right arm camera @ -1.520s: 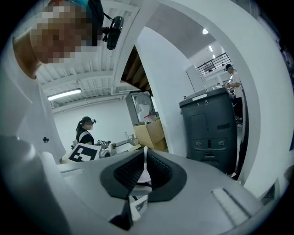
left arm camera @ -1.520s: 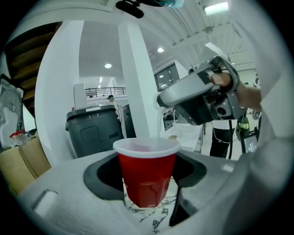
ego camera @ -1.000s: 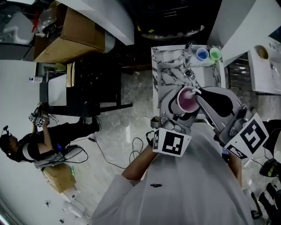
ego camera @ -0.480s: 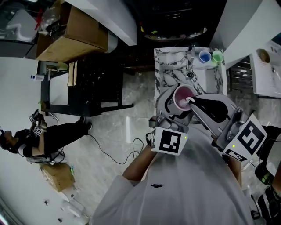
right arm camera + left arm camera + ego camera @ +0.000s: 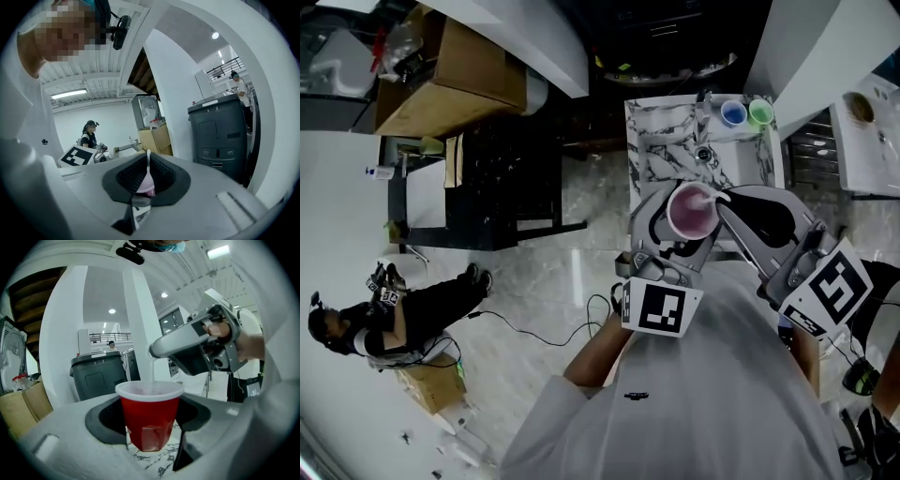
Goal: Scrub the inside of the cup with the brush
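Observation:
A red cup (image 5: 691,212) with a pale pink inside is held upright over the marble table, with my left gripper (image 5: 675,246) shut on its sides. In the left gripper view the cup (image 5: 150,418) sits between the jaws of the left gripper (image 5: 150,430). My right gripper (image 5: 724,200) comes in from the right, shut on a thin white brush handle (image 5: 706,197) that dips into the cup's mouth. The handle (image 5: 152,373) drops from the right gripper into the cup. The right gripper view shows the handle (image 5: 148,166) pinched in my right gripper (image 5: 146,180). The bristles are hidden inside the cup.
On the marble-patterned table (image 5: 661,150) a blue cup (image 5: 732,114) and a green cup (image 5: 759,112) stand at the far end. A black rack (image 5: 487,178) and a cardboard box (image 5: 450,75) are to the left. A person (image 5: 384,319) sits on the floor. A grey bin (image 5: 98,376) stands beyond.
The cup and the brush handle have shifted slightly over the table, the handle staying in the cup's mouth. Both grippers keep their hold. The person on the floor has changed position.

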A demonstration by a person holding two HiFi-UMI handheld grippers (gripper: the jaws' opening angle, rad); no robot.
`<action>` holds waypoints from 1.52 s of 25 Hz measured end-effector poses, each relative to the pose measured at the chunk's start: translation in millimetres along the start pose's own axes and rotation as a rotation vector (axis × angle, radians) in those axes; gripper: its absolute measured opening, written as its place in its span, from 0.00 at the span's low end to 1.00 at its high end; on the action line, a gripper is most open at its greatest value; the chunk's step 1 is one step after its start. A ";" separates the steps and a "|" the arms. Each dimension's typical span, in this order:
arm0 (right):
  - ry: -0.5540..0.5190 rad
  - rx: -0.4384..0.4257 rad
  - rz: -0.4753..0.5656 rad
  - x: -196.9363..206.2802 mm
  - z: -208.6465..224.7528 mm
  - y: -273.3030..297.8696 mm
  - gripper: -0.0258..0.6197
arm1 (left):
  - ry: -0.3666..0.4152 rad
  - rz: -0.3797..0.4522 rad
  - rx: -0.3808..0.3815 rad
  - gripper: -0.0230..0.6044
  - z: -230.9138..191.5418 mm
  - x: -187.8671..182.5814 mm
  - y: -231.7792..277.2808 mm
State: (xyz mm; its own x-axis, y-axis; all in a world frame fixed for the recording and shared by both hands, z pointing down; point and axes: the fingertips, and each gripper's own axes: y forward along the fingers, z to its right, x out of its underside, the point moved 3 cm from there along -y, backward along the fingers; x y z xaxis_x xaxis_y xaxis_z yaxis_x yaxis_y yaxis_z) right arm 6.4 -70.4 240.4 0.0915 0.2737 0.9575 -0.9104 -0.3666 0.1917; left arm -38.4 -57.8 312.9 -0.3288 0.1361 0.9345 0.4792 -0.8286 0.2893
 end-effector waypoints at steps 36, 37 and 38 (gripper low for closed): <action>0.066 -0.093 -0.002 2.4 -22.2 8.3 0.07 | -0.004 0.023 0.048 0.51 15.7 -5.4 -0.9; 0.066 -0.100 -0.011 3.4 -24.2 9.1 0.07 | -0.005 0.023 0.043 0.51 13.1 -4.7 -1.4; 0.064 -0.104 -0.020 4.2 -25.3 9.7 0.07 | -0.003 0.025 0.038 0.51 10.0 -4.5 -1.7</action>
State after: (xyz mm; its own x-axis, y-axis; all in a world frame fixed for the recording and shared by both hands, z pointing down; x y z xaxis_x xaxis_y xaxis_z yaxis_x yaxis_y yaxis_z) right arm -12.2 -50.3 240.8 0.0873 0.3379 0.9371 -0.9459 -0.2669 0.1844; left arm -29.7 -51.6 310.2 -0.3143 0.1173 0.9421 0.5174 -0.8109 0.2735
